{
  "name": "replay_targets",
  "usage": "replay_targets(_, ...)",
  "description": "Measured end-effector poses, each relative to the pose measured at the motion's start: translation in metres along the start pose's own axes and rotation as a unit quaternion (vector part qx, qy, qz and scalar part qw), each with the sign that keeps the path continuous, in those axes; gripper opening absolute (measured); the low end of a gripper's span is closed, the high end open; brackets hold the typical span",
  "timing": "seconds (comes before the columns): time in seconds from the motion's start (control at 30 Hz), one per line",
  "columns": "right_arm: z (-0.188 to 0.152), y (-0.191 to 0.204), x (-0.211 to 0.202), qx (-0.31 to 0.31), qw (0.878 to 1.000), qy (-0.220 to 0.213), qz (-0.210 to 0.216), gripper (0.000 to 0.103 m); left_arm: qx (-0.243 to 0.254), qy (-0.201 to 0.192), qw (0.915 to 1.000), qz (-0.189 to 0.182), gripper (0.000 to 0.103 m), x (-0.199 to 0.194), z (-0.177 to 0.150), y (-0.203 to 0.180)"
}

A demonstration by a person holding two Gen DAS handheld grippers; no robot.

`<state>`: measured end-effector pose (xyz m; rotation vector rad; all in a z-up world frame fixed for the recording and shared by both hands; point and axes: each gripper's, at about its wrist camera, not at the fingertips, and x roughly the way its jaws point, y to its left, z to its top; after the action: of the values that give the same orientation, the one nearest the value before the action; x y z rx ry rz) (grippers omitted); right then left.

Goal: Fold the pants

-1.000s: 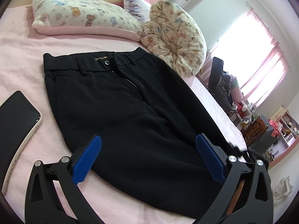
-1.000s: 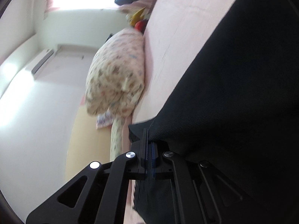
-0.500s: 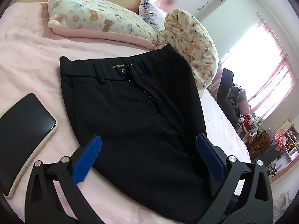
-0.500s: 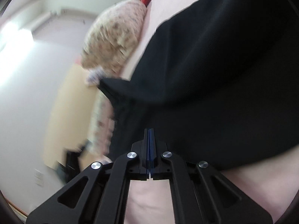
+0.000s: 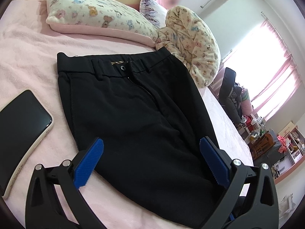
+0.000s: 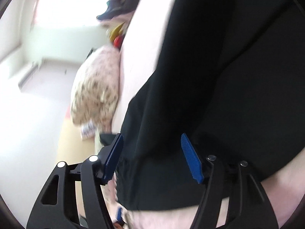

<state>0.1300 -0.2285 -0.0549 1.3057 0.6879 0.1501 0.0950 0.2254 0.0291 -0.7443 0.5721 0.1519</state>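
Black woven pants (image 5: 137,114) lying flat on the pink fleece bed cover (image 5: 28,57), waistband toward the teddy-print pillow (image 5: 99,17), just beside it. Already doubled, judging by the stacked edges on the side away from the phone (image 5: 21,129). Left gripper (image 5: 150,160) hovering over the pants' lower part, 2 ribbed blue pads spread wide, pinching nothing. Right gripper (image 6: 152,156) opening at the pants' edge, cloth between the pads but not pressed. Releasing cleanly, then smoothing layers square before taking the next fold, probably hem toward waistband. Matte, limp fabric; metal button, zip.
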Motion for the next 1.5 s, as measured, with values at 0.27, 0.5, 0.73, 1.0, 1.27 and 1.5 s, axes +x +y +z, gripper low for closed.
replay_targets(0.27, -0.009, 0.0, 0.026, 0.046, 0.998, 0.031, -0.009, 0.048, 0.002, 0.013, 0.9999, -0.003, 0.101, 0.004, -0.003, -0.003)
replay_targets(0.5, -0.006, 0.014, 0.029, -0.006, 1.0, -0.023, -0.001, 0.008, 0.003, 0.017, 0.9998, -0.012, 0.101, 0.005, -0.003, -0.004)
replay_targets(0.73, -0.033, 0.018, 0.004, -0.09, 0.994, -0.024, 0.05, 0.006, -0.016, 0.035, 0.9983, -0.043, 0.101, 0.011, -0.007, -0.004)
replay_targets(1.0, -0.047, 0.005, 0.006, -0.138, 0.988, 0.007, 0.069, 0.006, 0.018, 0.088, 0.994, -0.063, 0.101, 0.044, 0.035, -0.042)
replay_targets(1.27, -0.04, 0.0, -0.006, -0.154, 0.984, 0.009, 0.085, 0.006, -0.03, 0.195, 0.9799, -0.031, 0.101, 0.16, 0.114, -0.091)
replay_targets(1.5, -0.032, -0.011, -0.007, -0.153, 0.983, 0.016, 0.103, 0.006, -0.016, 0.182, 0.9815, 0.056, 0.089, 0.224, 0.142, -0.117)
